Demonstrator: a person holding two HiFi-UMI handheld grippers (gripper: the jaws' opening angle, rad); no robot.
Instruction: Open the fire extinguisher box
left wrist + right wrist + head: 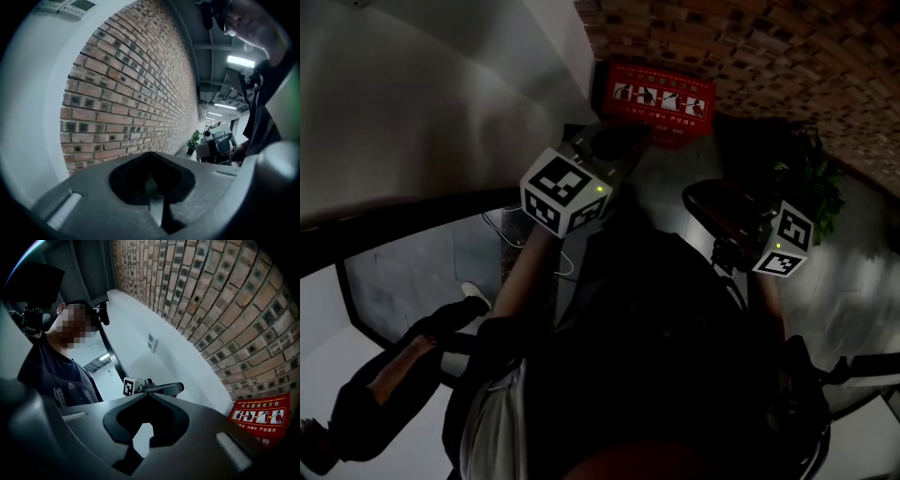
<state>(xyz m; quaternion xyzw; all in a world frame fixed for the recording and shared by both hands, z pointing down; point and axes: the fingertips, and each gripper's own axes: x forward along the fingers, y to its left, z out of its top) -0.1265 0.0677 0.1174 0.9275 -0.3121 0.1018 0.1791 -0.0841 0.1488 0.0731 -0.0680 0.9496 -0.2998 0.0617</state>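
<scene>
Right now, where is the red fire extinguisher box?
In the head view's top centre, the fire extinguisher box sits against the brick wall, ahead of the left gripper, left of the potted plant.

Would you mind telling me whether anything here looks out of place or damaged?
Nothing stands out: the red fire extinguisher box stands intact at the foot of the brick wall, and the potted plant stands upright nearby.
</scene>
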